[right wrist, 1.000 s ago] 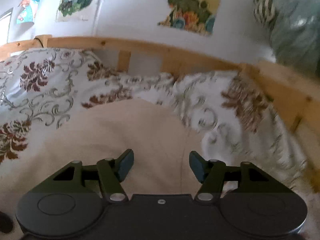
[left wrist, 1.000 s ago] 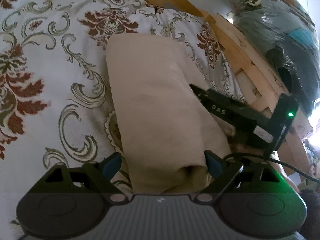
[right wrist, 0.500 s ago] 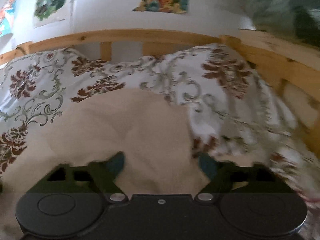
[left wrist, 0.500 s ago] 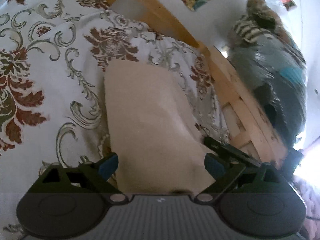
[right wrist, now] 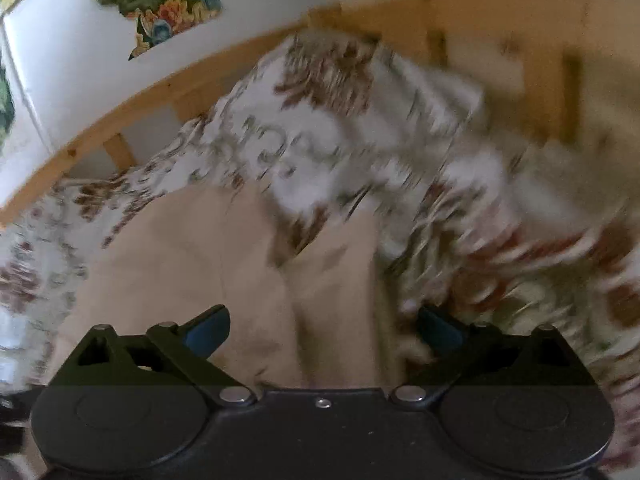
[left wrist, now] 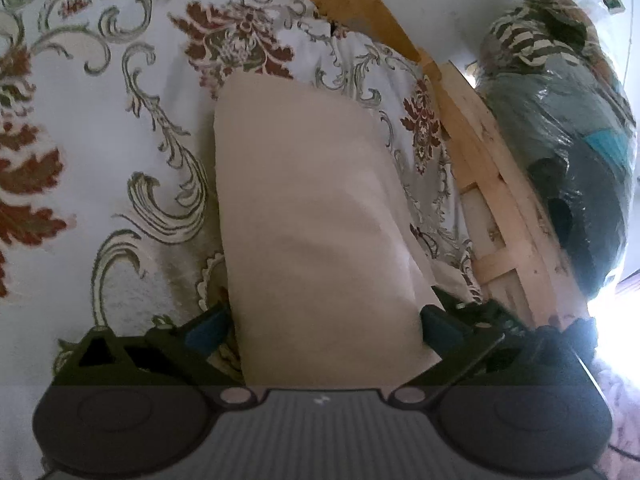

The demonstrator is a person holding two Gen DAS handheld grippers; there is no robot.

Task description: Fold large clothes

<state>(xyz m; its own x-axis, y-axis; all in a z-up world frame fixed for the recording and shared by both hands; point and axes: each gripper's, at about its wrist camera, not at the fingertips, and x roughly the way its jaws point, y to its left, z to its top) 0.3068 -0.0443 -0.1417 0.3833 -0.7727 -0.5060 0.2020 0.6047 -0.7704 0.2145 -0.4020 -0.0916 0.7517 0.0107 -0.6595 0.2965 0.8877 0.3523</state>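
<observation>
A beige garment (left wrist: pixel 304 200) lies folded into a long narrow strip on the floral bedspread (left wrist: pixel 100 140). My left gripper (left wrist: pixel 324 328) hovers low over its near end. Its jaws are opening wide, and the strip runs between the blue pads without being pinched. In the blurred right wrist view the same beige garment (right wrist: pixel 192 264) shows its layered folds under my right gripper (right wrist: pixel 324 328). That gripper is open, its left pad over the cloth and its right pad over the bedspread (right wrist: pixel 320 132).
A wooden bed frame (left wrist: pixel 492 200) borders the bedspread on the right, with its rail (right wrist: pixel 120 120) against a white wall with posters (right wrist: pixel 160 4). A big plastic-wrapped bundle (left wrist: pixel 560 140) stands beyond the frame. Open bedspread lies to the left of the garment.
Both grippers' jaws have spread wider. The right gripper has let go of the cloth, rolled and swung toward the bed's corner. In the left view it has dropped from beside the strip to behind the right finger.
</observation>
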